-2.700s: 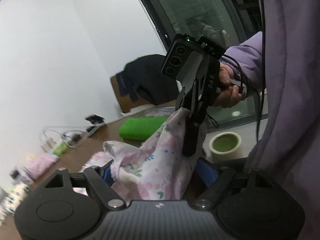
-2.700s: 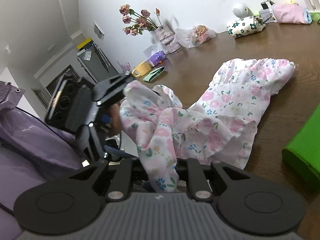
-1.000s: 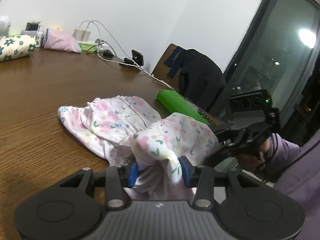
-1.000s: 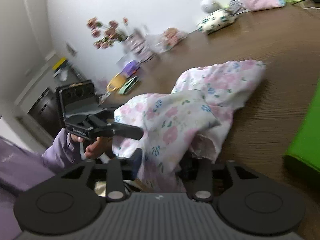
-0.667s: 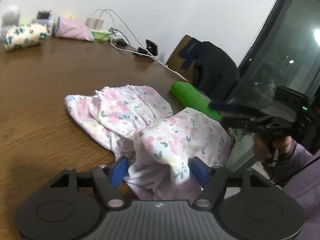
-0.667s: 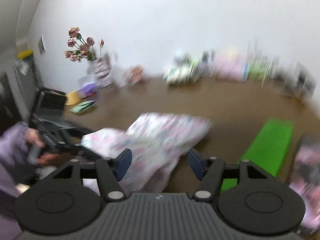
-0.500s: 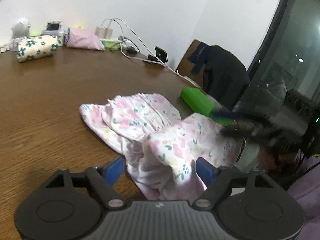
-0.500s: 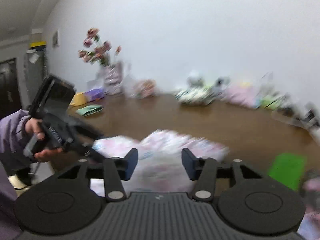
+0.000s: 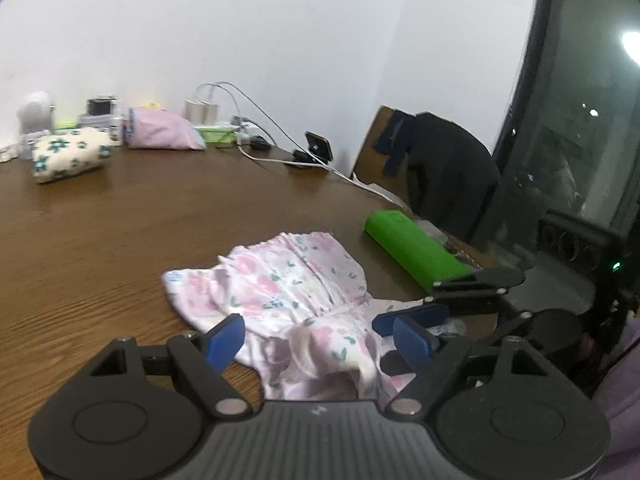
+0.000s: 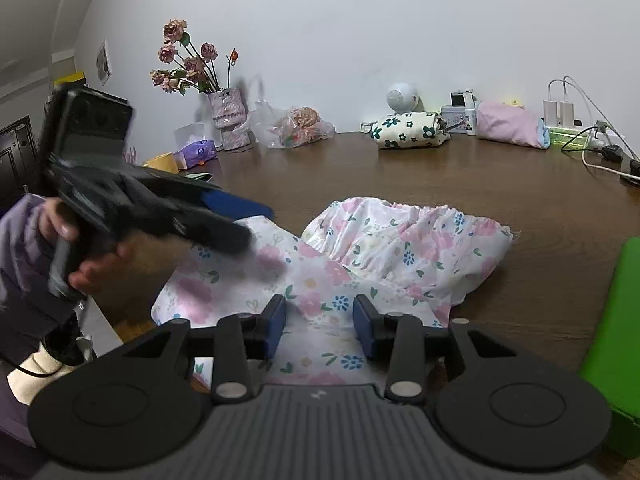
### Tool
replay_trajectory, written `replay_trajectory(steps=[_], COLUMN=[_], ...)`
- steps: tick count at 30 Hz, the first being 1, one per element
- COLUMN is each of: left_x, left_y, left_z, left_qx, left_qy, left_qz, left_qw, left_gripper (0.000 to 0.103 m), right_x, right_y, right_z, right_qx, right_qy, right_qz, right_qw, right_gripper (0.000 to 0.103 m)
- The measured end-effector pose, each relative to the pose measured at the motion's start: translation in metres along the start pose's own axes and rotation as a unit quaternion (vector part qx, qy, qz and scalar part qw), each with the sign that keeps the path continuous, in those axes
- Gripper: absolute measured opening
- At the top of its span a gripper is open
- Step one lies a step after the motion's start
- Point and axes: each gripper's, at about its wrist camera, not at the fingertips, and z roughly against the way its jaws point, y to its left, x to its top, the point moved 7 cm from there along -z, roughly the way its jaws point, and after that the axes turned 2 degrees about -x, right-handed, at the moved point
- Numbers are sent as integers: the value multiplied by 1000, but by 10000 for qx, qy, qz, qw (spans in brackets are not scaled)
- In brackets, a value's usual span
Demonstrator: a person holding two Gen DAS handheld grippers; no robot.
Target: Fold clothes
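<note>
1. Between the blue pads of the left gripper (image 9: 316,342), no cloth is clamped; the jaws are spread wide over the near end of the floral garment (image 9: 288,300).
2. The right gripper (image 10: 320,322) is likewise parted, more narrowly, with the garment (image 10: 360,256) seen in the gap; no pinch is shown.
3. The garment is laid in a loose heap on the brown wooden table (image 9: 100,224), near its front edge.
4. A green rectangular object (image 9: 416,248) is placed beside the garment, toward the window side.
5. In the right wrist view, the left gripper is seen held in a hand (image 10: 92,256) over the garment's left portion, blurred.
6. Along the wall are ranged a vase of dried roses (image 10: 226,116), a floral pouch (image 10: 408,130), a pink pouch (image 10: 508,124) and white chargers with cables (image 10: 560,112).
7. A dark jacket is draped over a chair (image 9: 436,172) beyond the table.
</note>
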Motion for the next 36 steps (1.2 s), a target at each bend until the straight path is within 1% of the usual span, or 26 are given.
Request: replay_trajectory(steps=[2, 3, 4, 6, 7, 8, 11, 12, 14, 16, 18, 21, 23, 25, 26, 28, 30, 31, 33, 35, 36], left_x=[1, 1, 0, -3, -5, -7, -9, -9, -11, -12, -17, -19, -14, -4, 2, 11, 14, 12, 3, -10, -15], left_y=[0, 0, 0, 0, 1, 3, 15, 19, 22, 24, 26, 22, 19, 9, 2, -11, -22, -24, -23, -17, -14], left_z=[-6, -8, -11, -19, -21, -22, -21, -21, -19, -19, -22, -20, -13, -2, 5, 17, 15, 10, -3, -17, -17], left_qx=[-332, -510, -575, -608, -563, -493, -549, -577, -572, -528, -439, -303, -136, 139, 224, 205, 317, 440, 715, 901, 886], left_qy=[-24, -38, 50, 312, 415, 507, 564, 575, 507, 480, 510, 503, 442, 238, 84, -212, -245, -161, 135, 453, 437], left_qz=[90, 139, 163, 187, 254, 344, 957, 1174, 1375, 1502, 1554, 1405, 1211, 744, 499, 166, -57, -146, -247, -184, -117], left_qw=[9994, 9986, 9982, 9975, 9972, 9969, 9923, 9897, 9875, 9861, 9856, 9883, 9916, 9968, 9985, 9994, 9992, 9988, 9970, 9947, 9950], left_gripper=[79, 74, 65, 58, 48, 44, 35, 29, 25, 25, 26, 30, 35, 46, 46, 46, 46, 43, 21, 19, 19], right_x=[1, 1, 0, 0, 0, 0, 1, 2, 4, 7, 7, 2, 0, 2, 3, 7, 10, 10, 8, 2, -2], right_y=[0, 0, 0, -1, -2, -2, -4, -5, -7, -11, -13, -15, -13, -10, -9, -9, -9, -9, -9, -12, -13], right_z=[0, 0, 1, 3, 4, 4, 8, 9, 12, 15, 13, 1, -2, -1, 1, 6, 10, 10, 8, 2, 0], right_qx=[-10, -8, -4, -15, -23, -24, -37, -28, -56, -85, -162, -280, -303, -318, -316, -295, -327, -335, -385, -434, -428], right_qy=[-4, -9, -14, -36, -49, -47, -112, -129, -189, -260, -229, -5, 16, -15, -53, -140, -181, -150, -45, 88, 117], right_qz=[-9, -21, -33, -52, -61, -64, -74, -80, -112, -173, -202, -174, -122, -44, -2, 51, 113, 161, 229, 186, 145], right_qw=[10000, 10000, 10000, 10000, 10000, 10000, 9999, 9999, 9997, 9995, 9994, 9995, 9995, 9995, 9995, 9995, 9992, 9992, 9990, 9988, 9989], right_gripper=[39, 40, 40, 41, 42, 42, 42, 42, 42, 42, 42, 42, 42, 42, 42, 42, 42, 42, 40, 39, 39])
